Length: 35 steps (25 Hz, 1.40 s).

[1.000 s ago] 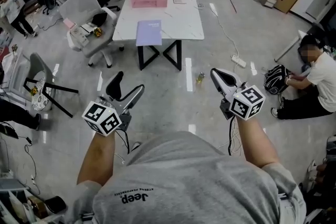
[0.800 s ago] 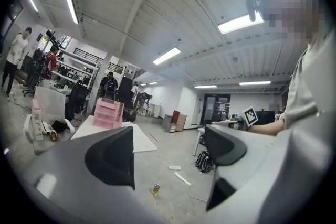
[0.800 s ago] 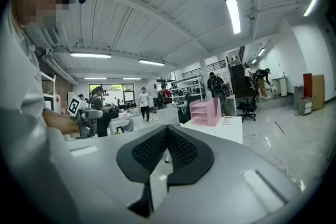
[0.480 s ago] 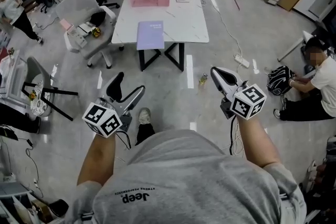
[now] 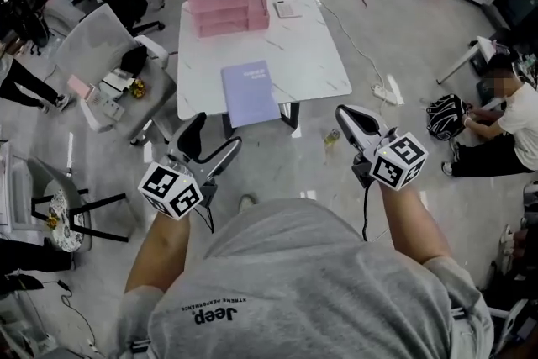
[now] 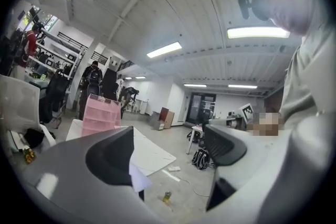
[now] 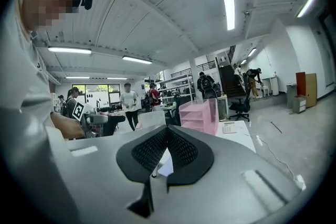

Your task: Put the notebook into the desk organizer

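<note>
Two grippers short of table (image 5: 311, 55): my left gripper (image 5: 217, 130) jaws apart, right gripper (image 5: 345, 115) jaws clenched, empty. Risk: flat notebook (image 5: 250, 92) at table edge; careless nudge slides it off.

"Jeep" in dark letters, upside down, on the grey shirt (image 5: 294, 282), at the bottom of the head view, left of centre. Just above it, a smaller line of print, too fine to read with certainty.

On the cube of the left gripper (image 5: 210, 144), lower left, and that of the right gripper (image 5: 346, 118), right of centre: black-and-white square code markers, patterns only, without letters.

On the cover of the lilac notebook (image 5: 250, 92), upper centre on the white table (image 5: 319, 55): a short pale line of print, illegible.

At left in the right gripper view, one more such marker, small.
</note>
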Tool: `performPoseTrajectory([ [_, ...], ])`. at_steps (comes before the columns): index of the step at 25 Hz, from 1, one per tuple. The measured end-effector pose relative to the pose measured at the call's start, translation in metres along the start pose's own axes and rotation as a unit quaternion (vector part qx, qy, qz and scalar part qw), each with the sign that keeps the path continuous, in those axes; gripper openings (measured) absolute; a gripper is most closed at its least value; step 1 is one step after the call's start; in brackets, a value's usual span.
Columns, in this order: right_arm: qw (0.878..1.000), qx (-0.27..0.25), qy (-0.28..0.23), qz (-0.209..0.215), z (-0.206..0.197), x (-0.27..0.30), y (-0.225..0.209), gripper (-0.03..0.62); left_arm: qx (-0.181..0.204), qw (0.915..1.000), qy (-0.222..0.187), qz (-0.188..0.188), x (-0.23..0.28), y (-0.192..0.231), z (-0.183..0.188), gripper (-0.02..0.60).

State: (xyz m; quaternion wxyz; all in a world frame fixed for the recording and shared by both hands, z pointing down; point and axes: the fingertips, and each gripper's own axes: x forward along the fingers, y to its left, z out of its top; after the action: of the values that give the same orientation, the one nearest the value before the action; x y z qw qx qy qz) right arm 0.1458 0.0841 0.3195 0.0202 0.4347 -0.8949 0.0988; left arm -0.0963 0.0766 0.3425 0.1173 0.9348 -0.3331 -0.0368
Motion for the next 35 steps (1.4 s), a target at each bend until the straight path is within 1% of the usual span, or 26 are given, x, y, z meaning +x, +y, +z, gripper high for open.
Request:
performPoseTrajectory([
  [2,1.000,0.005,-0.001,-0.012,0.007,0.033,-0.007,-0.002,0.000,0.9998,0.010,-0.015,0.014,0.033,0.010,0.456],
  [5,1.000,0.008,0.005,-0.021,0.012,0.073,-0.016,-0.002,-0.001,0.9993,0.022,-0.030,0.033,0.071,0.018,0.456],
  [10,0.999,0.016,0.014,-0.027,0.012,0.116,-0.042,-0.002,-0.015,0.9987,0.034,-0.035,0.062,0.115,0.019,0.456],
  [12,0.999,0.021,0.017,-0.025,0.013,0.128,-0.059,-0.002,-0.023,0.9985,0.041,-0.029,0.076,0.128,0.017,0.456],
  [15,0.999,0.030,0.020,-0.009,0.011,0.142,-0.088,-0.002,-0.035,0.9978,0.055,-0.013,0.099,0.141,0.007,0.456],
  [18,0.999,0.030,0.024,0.018,0.009,0.152,-0.119,-0.002,-0.052,0.9965,0.063,0.011,0.124,0.147,-0.004,0.456],
  [20,0.998,0.026,0.030,0.044,0.006,0.158,-0.136,-0.002,-0.069,0.9945,0.070,0.037,0.139,0.149,-0.014,0.456],
  [24,0.994,0.009,0.046,0.102,0.003,0.169,-0.162,-0.002,-0.106,0.9871,0.080,0.089,0.152,0.150,-0.032,0.456],
  [26,0.992,0.009,0.051,0.117,0.002,0.176,-0.175,-0.002,-0.131,0.9820,0.083,0.107,0.151,0.152,-0.042,0.456],
  [28,0.991,0.015,0.054,0.122,-0.002,0.182,-0.182,-0.002,-0.157,0.9759,0.094,0.119,0.146,0.156,-0.056,0.456],
  [32,0.990,0.019,0.065,0.120,-0.016,0.199,-0.179,-0.002,-0.190,0.9648,0.136,0.121,0.133,0.175,-0.092,0.456],
  [35,0.991,0.016,0.079,0.106,-0.030,0.212,-0.174,-0.002,-0.227,0.9520,0.175,0.108,0.120,0.185,-0.132,0.456],
])
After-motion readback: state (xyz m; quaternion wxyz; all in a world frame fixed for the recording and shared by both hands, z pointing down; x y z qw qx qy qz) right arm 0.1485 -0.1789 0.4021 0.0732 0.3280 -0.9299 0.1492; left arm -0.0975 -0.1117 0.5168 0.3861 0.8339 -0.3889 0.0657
